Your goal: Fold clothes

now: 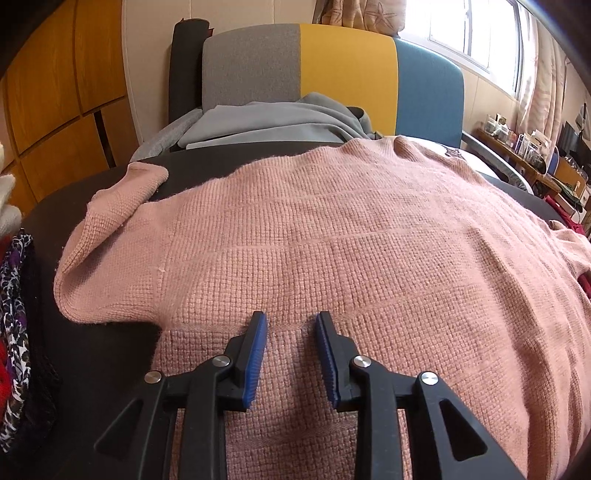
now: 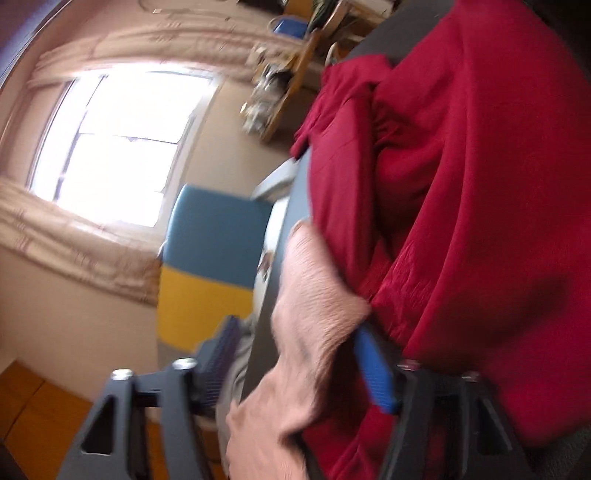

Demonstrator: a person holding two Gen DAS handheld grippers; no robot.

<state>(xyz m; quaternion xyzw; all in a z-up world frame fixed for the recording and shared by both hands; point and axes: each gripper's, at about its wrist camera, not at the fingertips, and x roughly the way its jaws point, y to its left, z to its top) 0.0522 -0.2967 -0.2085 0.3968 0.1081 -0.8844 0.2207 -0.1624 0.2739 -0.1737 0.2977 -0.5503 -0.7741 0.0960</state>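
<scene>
A pink knit sweater (image 1: 332,240) lies spread flat on a dark table (image 1: 96,350), with one sleeve (image 1: 122,206) bent up at the far left. My left gripper (image 1: 291,315) sits low over the sweater's near part with its blue pads a little apart; only flat knit shows between them. The right wrist view is rolled and blurred. There the sweater's other pink sleeve (image 2: 314,295) lies between the jaws of my right gripper (image 2: 295,325), beside a red garment (image 2: 461,203). The right pad (image 2: 375,369) touches the sleeve, while the left pad (image 2: 221,350) stands apart from it.
Behind the table stands a grey, yellow and blue sofa back (image 1: 343,74) with a grey garment (image 1: 280,122) on the seat. Patterned clothes (image 1: 14,314) are piled at the left edge. A cluttered desk (image 1: 532,155) and a window (image 1: 469,33) are at the right.
</scene>
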